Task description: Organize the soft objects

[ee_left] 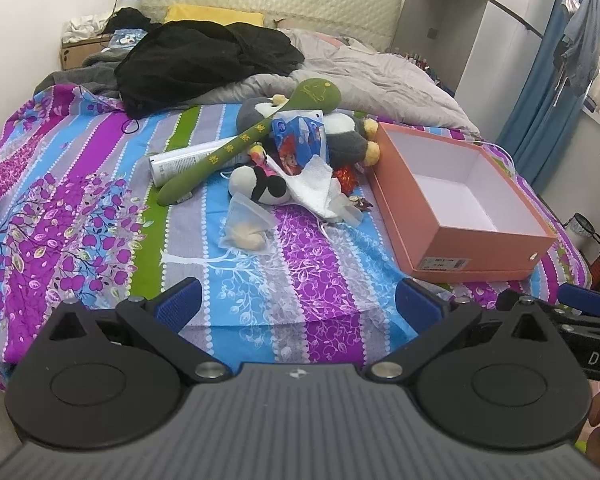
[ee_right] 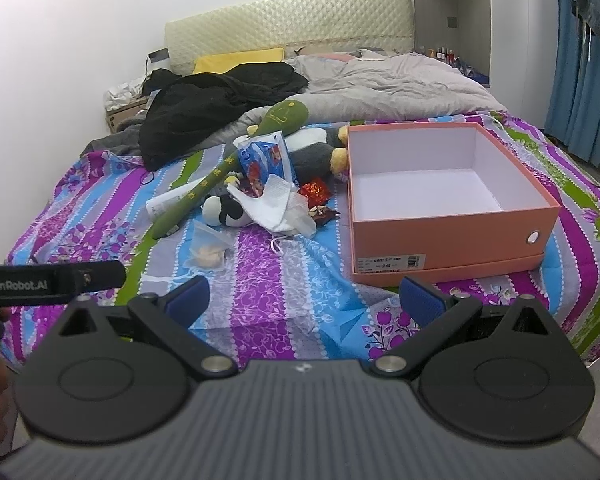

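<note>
Judging by how things lie, basically nothing is sorted yet. The orange box (ee_right: 452,216) sits open on the striped bedsheet (ee_left: 80,200) with its white inside bare, as far as both views show. Everything soft is heaped just left of it.

The pile: a grey penguin plush (ee_left: 340,136) at the back, almost touching the box's far corner, with a long green plush stick (ee_left: 236,148) lying slantwise over it and over a white tube (ee_left: 188,160). A blue printed bag (ee_right: 266,160) leans upright in the middle. In front of that is a small black-and-white plush (ee_left: 260,186), partly under a white cloth (ee_right: 278,204), and nearer the camera a clear pouch (ee_left: 246,228) with something yellowish inside lies a bit apart from the rest. Some red shiny wrappers (ee_right: 314,192) sit between the heap and the box; those and the tube don't look soft, so they probably stay out.

Both tools hang back at the foot of the bed. The left gripper (ee_left: 298,306) has its jaws spread wide with nothing between them, and the right gripper (ee_right: 304,302) is the same, wide and holding nothing, aimed toward the box's near-left corner.

So what's left is pretty much the whole job: plushies, cloth and maybe the pouch into the box, one at a time. The pouch looks like the easiest first grab since nothing overlaps it.
</note>
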A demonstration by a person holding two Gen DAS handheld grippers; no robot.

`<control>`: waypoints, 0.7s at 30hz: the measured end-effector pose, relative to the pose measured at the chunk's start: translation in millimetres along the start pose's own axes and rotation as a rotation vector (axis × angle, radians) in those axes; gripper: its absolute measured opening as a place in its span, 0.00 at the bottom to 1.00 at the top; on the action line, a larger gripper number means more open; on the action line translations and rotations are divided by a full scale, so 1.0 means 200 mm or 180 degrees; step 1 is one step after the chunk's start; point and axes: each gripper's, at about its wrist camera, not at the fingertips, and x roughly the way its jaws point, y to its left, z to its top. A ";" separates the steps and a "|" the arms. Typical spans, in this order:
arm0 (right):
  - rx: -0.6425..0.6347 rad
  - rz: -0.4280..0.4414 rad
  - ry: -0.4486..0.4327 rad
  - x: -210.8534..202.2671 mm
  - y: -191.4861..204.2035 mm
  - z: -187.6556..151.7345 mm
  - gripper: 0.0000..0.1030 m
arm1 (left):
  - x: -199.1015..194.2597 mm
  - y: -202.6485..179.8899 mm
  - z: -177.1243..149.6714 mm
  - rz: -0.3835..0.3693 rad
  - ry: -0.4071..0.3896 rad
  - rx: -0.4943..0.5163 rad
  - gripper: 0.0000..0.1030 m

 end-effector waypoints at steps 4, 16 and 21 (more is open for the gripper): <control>-0.0004 -0.0009 0.0009 0.00 0.00 0.00 1.00 | 0.01 -0.01 0.00 -0.0011 0.0007 0.0018 1.00; 0.0054 -0.0031 0.0040 0.05 -0.03 -0.01 1.00 | 0.05 0.00 0.00 -0.0026 0.0030 -0.0055 1.00; 0.0061 -0.0022 0.0086 0.09 -0.03 -0.02 1.00 | 0.10 0.00 0.01 -0.0041 0.0064 -0.0047 1.00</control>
